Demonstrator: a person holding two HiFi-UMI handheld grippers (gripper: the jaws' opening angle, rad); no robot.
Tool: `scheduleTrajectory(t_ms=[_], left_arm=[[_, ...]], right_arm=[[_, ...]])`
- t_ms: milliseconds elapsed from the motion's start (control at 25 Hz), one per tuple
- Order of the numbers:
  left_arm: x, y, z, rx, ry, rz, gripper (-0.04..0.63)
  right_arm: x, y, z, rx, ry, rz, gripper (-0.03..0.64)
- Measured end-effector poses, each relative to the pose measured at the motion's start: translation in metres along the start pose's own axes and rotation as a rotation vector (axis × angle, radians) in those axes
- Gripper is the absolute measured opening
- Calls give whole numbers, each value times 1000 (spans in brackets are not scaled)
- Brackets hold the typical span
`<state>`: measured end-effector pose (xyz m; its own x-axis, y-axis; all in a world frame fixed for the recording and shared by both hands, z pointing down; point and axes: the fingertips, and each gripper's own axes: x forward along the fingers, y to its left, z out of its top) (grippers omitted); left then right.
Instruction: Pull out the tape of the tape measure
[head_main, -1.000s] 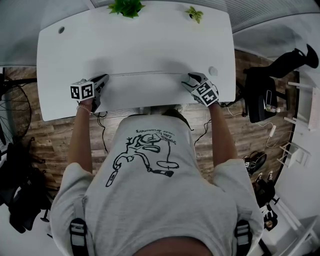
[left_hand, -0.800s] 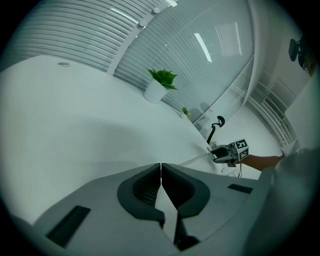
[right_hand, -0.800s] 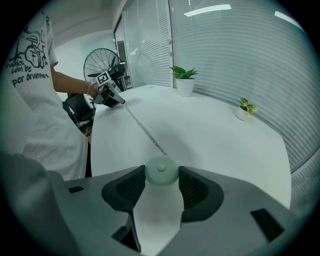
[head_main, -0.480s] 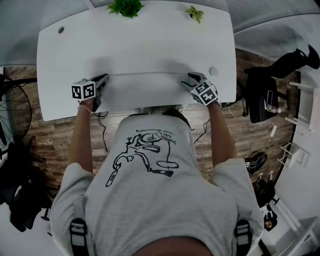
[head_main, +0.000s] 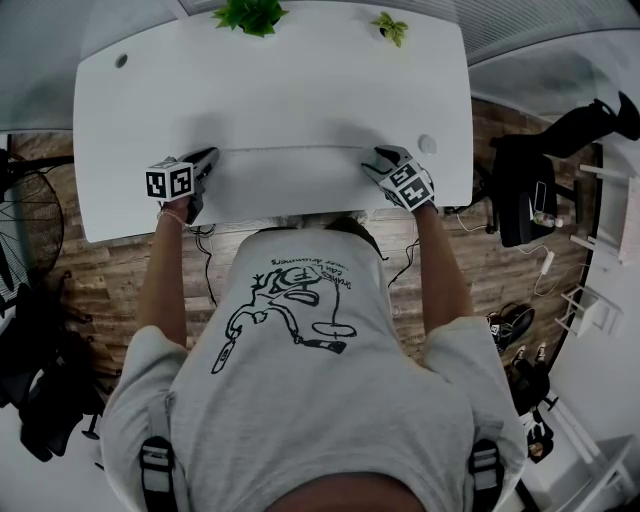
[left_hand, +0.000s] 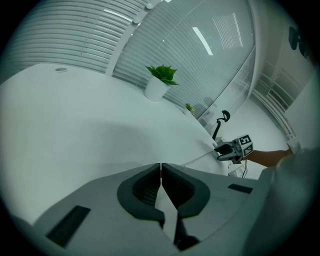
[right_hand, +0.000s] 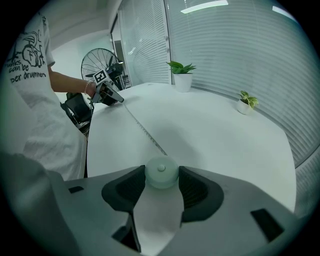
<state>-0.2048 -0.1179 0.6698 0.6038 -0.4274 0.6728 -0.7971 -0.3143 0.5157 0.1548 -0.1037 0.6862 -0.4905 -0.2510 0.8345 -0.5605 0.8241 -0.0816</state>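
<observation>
You're pinching the tape's tip with the left gripper (head_main: 208, 155), jaws fully together. The tape (head_main: 290, 148) is lying stretched along the table (head_main: 280, 70) – aim for low and straight – while your right gripper (head_main: 380, 155), jaws wide, is clamping the round case (right_hand: 161, 171).

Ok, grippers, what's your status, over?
Left gripper jaws shut on the tape end. Right gripper jaws clamp the round tape measure case. Tape stretched across the table between them. Nothing blocks it.

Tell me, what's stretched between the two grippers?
The pulled-out tape, running over the table from the tape measure in the right gripper to the left gripper, clearest in the right gripper view.
</observation>
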Motion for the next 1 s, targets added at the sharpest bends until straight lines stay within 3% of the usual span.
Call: scheduleTrajectory(t_ms=[1000], left_arm=[[5, 5, 2, 41, 32, 72, 28]], right_arm=[[5, -5, -1, -2, 5, 6, 225]])
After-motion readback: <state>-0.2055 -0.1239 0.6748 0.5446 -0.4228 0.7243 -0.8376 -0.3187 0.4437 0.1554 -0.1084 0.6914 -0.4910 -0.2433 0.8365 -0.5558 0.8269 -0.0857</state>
